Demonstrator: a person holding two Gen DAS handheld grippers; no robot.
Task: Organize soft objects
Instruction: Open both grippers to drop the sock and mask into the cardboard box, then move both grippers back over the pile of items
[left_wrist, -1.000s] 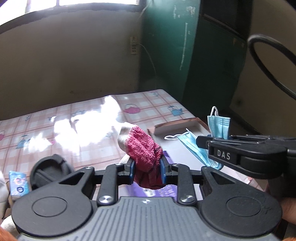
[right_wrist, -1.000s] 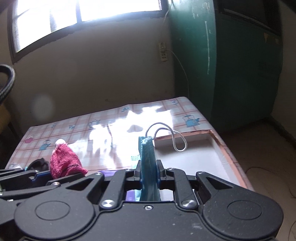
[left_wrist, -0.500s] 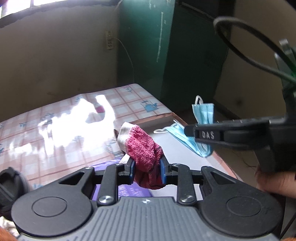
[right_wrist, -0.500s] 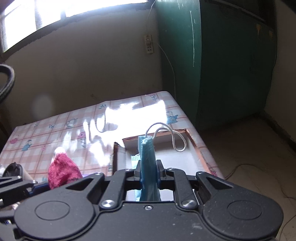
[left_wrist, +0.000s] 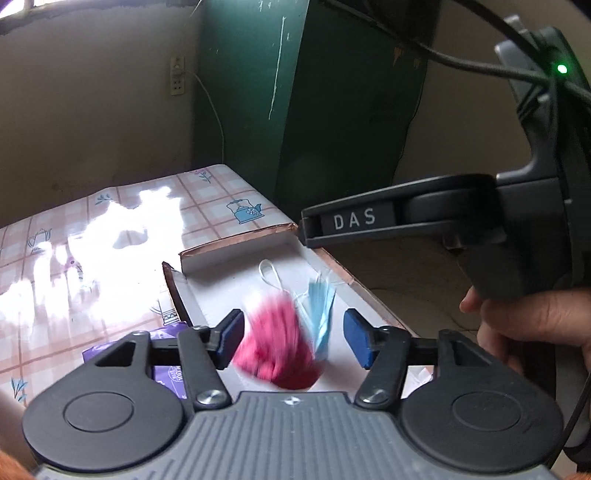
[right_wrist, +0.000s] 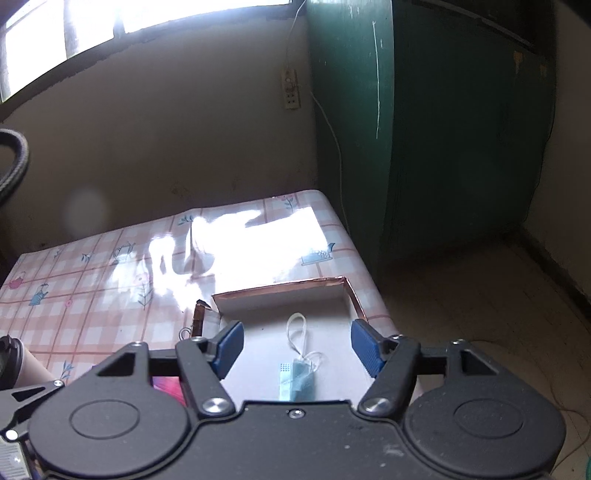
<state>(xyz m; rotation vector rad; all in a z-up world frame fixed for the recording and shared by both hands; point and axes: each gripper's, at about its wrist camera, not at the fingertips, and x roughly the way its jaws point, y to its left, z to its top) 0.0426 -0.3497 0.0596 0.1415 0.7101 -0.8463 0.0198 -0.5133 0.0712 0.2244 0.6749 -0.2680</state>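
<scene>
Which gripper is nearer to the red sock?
Left. The left gripper, jaws just opened, frames the blurred red sock over the box; the right gripper is beside, over the blue mask.

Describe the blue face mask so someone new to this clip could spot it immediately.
Start at the checked tablecloth and go to the shallow cardboard box at its right corner. The face mask lies crumpled on the box's white floor, between the right gripper's open fingers. It is pale blue with white ear loops, unlike the fuzzy red sock beside it.

I see a glossy pink-checked tablecloth (right_wrist: 92, 295) with teapot prints. Behind stand a tall green cabinet (right_wrist: 424, 129) and a beige wall socket (right_wrist: 290, 89).
</scene>
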